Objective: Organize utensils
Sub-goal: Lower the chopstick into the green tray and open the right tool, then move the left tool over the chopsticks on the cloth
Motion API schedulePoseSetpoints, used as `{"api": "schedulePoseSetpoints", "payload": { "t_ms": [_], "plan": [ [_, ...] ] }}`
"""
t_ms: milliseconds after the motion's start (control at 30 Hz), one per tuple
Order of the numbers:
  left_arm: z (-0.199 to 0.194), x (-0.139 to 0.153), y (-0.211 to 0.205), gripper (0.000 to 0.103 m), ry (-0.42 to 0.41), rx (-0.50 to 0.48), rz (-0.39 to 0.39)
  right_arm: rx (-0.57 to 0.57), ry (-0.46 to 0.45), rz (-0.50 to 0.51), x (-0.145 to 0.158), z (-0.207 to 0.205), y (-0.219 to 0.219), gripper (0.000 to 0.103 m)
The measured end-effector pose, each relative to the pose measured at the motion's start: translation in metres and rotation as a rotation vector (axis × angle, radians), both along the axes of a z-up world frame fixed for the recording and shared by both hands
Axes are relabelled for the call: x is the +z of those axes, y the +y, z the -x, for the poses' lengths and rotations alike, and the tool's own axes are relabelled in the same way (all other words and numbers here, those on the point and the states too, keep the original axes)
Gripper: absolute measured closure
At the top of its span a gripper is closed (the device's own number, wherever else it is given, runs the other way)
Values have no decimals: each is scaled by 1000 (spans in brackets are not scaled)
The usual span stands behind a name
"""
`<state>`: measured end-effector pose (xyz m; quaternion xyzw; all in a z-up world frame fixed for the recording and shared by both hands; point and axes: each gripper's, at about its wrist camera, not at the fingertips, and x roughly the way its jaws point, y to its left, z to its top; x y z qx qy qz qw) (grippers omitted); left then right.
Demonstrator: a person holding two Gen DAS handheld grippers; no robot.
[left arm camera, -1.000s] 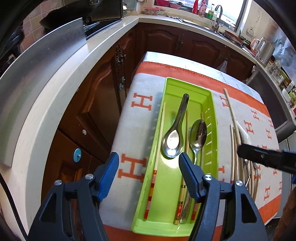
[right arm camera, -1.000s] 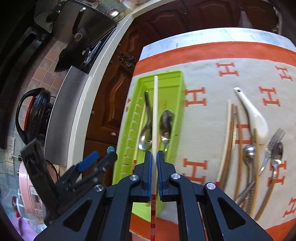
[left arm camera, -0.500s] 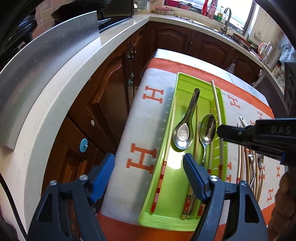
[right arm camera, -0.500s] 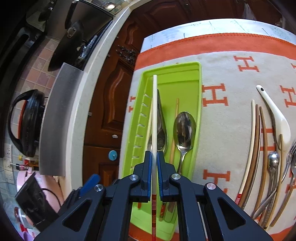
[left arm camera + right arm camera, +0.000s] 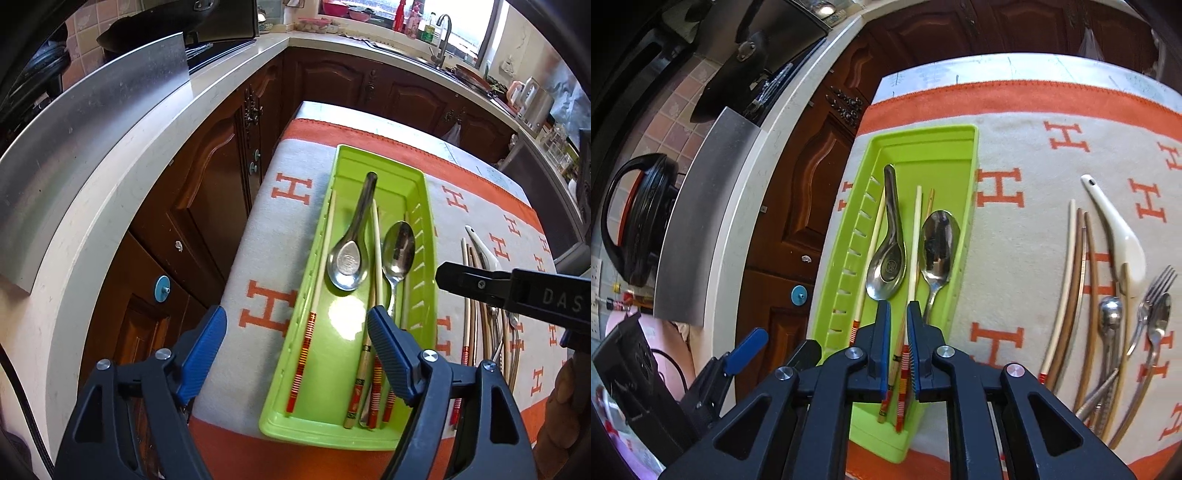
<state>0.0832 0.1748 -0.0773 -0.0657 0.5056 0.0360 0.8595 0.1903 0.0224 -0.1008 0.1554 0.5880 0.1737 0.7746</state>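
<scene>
A lime-green tray (image 5: 430, 221) (image 5: 967, 206) lies on the orange-and-cream cloth (image 5: 1015, 240). It holds two metal spoons (image 5: 347, 262) (image 5: 398, 251) and several chopsticks. My right gripper (image 5: 897, 321) hovers over the tray's near end with its jaws opening. The cream chopstick (image 5: 916, 236) lies in the tray between the pads, which stand clear of it. In the left wrist view the right gripper (image 5: 480, 284) reaches in from the right. My left gripper (image 5: 295, 332) is open and empty above the tray's near-left corner.
Right of the tray lie loose chopsticks (image 5: 1071, 280), a white ceramic spoon (image 5: 1123, 236), a fork (image 5: 1160, 280) and metal spoons (image 5: 1110, 314). A pale countertop (image 5: 122, 177) over dark wood cabinets (image 5: 218, 177) runs along the left. A black cooker (image 5: 635, 218) stands there.
The right gripper carried the cream chopstick down over the tray and its jaws parted. The chopstick now lies in the tray. The left gripper opened a little wider.
</scene>
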Motion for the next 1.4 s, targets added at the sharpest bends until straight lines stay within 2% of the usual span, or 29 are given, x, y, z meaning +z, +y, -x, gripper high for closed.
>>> {"api": "schedulePoseSetpoints", "payload": {
  "t_ms": [133, 400, 567, 700, 1100, 1267, 1400],
  "plan": [
    [5, 2, -7, 25, 4, -9, 4, 8, -43, 23, 10, 15, -13, 83],
    [18, 8, -35, 25, -2, -61, -4, 35, -119, 91, 21, 52, -48, 80],
    [25, 13, -58, 25, -12, -96, 2, 54, -191, 158, 28, 82, -76, 68],
    [30, 16, -81, 25, -20, -137, 2, 41, -229, 206, 31, 99, -102, 68],
    [41, 18, -137, 25, -22, -248, 1, -54, -200, 246, 20, 128, -185, 68],
    [39, 11, -150, 25, -5, -288, 1, -82, -194, 292, 10, 138, -211, 68],
    [32, 2, -161, 26, 22, -319, 14, -94, -165, 281, -3, 144, -225, 68]
  ]
}}
